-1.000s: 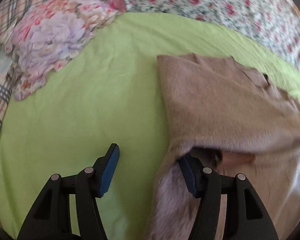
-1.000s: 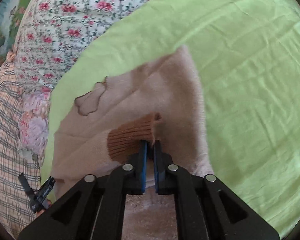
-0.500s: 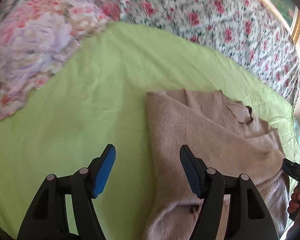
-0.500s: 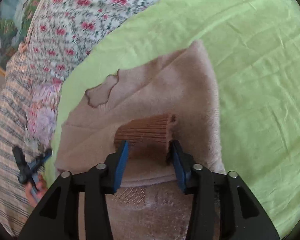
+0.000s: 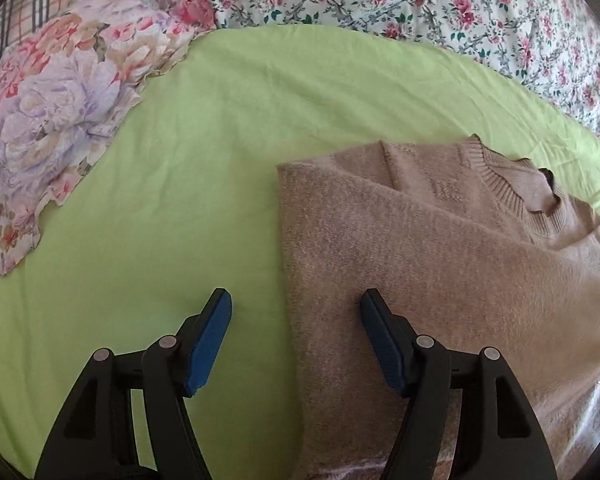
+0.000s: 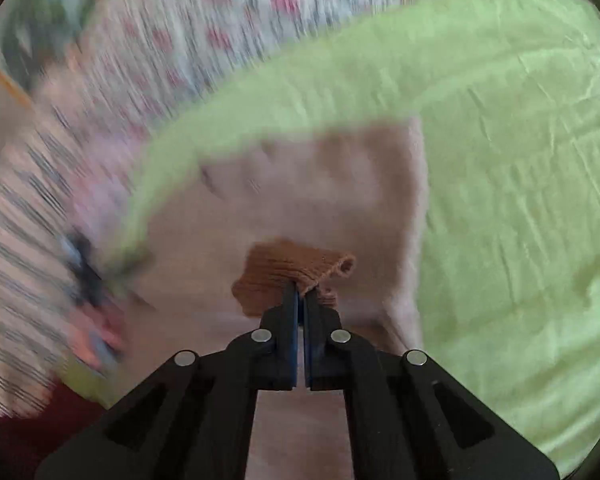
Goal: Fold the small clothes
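Ahead of the left gripper [image 5: 296, 312] lies a beige knitted sweater [image 5: 440, 256], spread on a light green bed sheet [image 5: 204, 168]. Its fingers [image 5: 210, 340] stand wide apart with nothing pinched: one hangs over bare sheet, the other over the sweater, whose straight folded side edge runs between them. The knit is fuzzy and plain, with a ribbed round collar [image 5: 512, 196] at the far end beyond the fingers. One sleeve is folded diagonally across the body from the far corner. Beyond the sheet lie a floral pillow [image 5: 56, 120] to the far left and a rose-print cover [image 5: 420, 4] along the back.

In the right wrist view, much blurred at its left, the right gripper [image 6: 301, 300] has just closed: its fingers are pressed together on the darker brown ribbed cuff [image 6: 284, 276], pinching its near edge. The cuff is bunched and slightly raised off the sweater body [image 6: 320, 188], its open end curling to the right of the fingertips.
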Motion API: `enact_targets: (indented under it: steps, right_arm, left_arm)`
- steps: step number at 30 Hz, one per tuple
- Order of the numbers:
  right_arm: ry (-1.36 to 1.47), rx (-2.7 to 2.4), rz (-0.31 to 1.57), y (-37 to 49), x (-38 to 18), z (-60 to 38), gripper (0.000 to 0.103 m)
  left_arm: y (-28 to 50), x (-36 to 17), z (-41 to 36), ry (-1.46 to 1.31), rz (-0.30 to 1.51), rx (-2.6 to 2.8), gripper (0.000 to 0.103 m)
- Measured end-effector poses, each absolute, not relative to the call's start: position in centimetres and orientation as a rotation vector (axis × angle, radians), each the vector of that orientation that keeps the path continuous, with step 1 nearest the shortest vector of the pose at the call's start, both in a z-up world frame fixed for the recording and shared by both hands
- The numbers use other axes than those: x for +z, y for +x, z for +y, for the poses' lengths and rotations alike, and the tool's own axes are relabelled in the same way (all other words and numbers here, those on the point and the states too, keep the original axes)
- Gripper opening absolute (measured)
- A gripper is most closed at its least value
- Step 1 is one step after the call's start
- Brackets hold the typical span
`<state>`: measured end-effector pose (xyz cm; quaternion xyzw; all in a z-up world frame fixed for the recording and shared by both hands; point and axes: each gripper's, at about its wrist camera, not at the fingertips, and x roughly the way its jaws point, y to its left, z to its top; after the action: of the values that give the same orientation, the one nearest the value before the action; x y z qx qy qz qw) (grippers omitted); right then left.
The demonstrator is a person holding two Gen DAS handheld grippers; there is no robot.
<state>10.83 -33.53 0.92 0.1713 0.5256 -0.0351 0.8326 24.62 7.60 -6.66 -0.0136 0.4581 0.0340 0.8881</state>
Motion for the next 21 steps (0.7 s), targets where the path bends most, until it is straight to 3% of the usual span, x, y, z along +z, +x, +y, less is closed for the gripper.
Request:
enact_targets:
  steps: [5,6,9,10,14,15,16,21]
  right_arm:
    - [0.404,-0.138,0.981,10.5,1.8,-33.2,0.005]
    - [0.396,-0.125,0.954,10.8,2.3,-32.8,0.013]
    - [0.327,-0.1,0.944,13.0,2.3,-31.6,0.055]
    - [0.308,-0.094,0.955,13.9,2.0,-31.3,0.057]
    - [0.18,-0.082,1.134,16.7,-1.9,-29.9,0.056]
    - [0.127,-0.087,1.145,16.9,-2.4,-29.4,0.038]
    - [0.109,-0.084,1.147,16.9,-2.4,-29.1,0.01]
    - [0.164,-0.104,0.966,15.8,1.2,-30.0,0.01]
  left_arm:
    - [24.4,-6.7,8.1,-0.043,0.949,0.077,0.069]
    - [24.5,-6.7,8.0,-0.041,0.947,0.079,0.069]
    - [24.3,-6.7,7.8,-0.035,0.948,0.081,0.069]
    - [24.3,-6.7,7.7,-0.036,0.948,0.082,0.069]
    - [24.2,-6.7,7.8,-0.042,0.946,0.078,0.069]
    - [24.2,-6.7,7.8,-0.04,0.944,0.079,0.069]
    - [24.2,-6.7,7.7,-0.037,0.943,0.08,0.069]
    - [24.1,-6.8,7.6,-0.02,0.925,0.109,0.07]
